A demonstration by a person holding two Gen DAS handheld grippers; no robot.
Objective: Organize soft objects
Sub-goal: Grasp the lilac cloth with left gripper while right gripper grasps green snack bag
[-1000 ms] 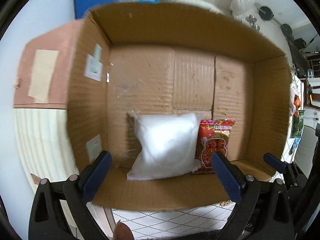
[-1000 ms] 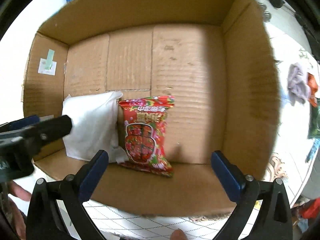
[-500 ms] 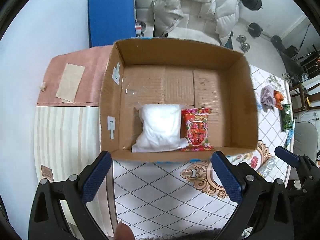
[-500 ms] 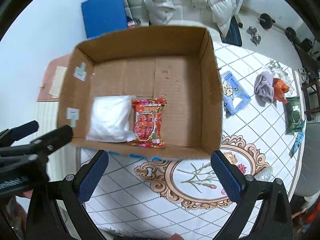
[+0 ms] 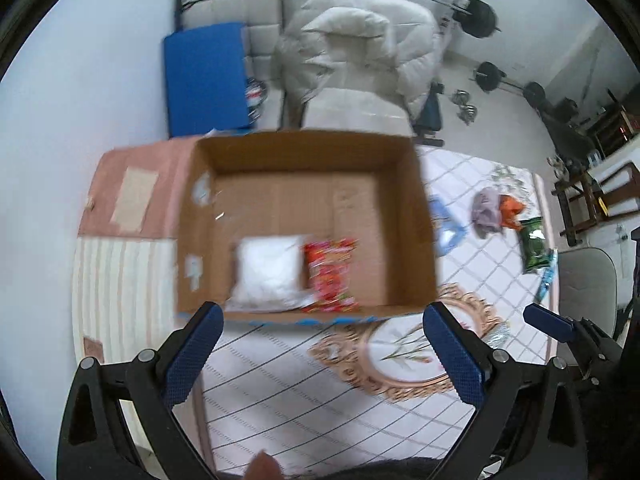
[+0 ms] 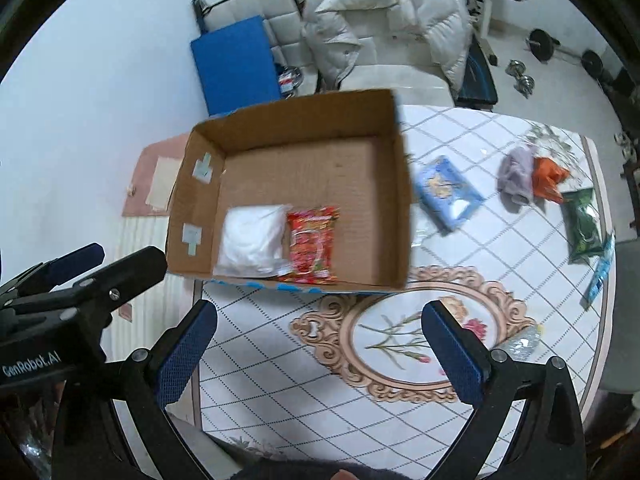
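On the table (image 6: 280, 380), at twelve o'clock from your two grippers, stood the open cardboard box (image 6: 396, 200) (image 5: 424, 240). Inside it, against the near wall, the white soft pack (image 6: 250, 240) (image 5: 268, 274) lay at the left, and the red snack bag (image 6: 312, 244) (image 5: 330, 276) lay just beside it at its three o'clock, the two touching along one edge. The rest of the box floor was bare cardboard.

Your left gripper (image 5: 320, 354) hung above the table on the near side of the box, its blue fingers (image 5: 192, 356) spread wide with nothing between them. Your right gripper (image 6: 318, 350) was held likewise, fingers (image 6: 454, 354) wide apart and holding nothing; in its view your left gripper (image 6: 76, 276) showed at nine o'clock.

Outside the box, at its three o'clock, the blue packet (image 6: 446, 192) lay on the patterned tablecloth (image 6: 492, 248). Farther toward three o'clock lay the grey cloth (image 6: 516, 172) (image 5: 486, 212), touching the orange cloth (image 6: 548, 178) (image 5: 510, 208), and near these the green packet (image 6: 582, 224) (image 5: 534, 248). A crumpled foil scrap (image 6: 520, 342) lay at the near right edge of the table.

Beyond the table, at twelve o'clock, a white puffy coat (image 6: 384, 20) (image 5: 360, 60) was draped over a seat, with a blue mat (image 6: 236, 64) at its nine o'clock.
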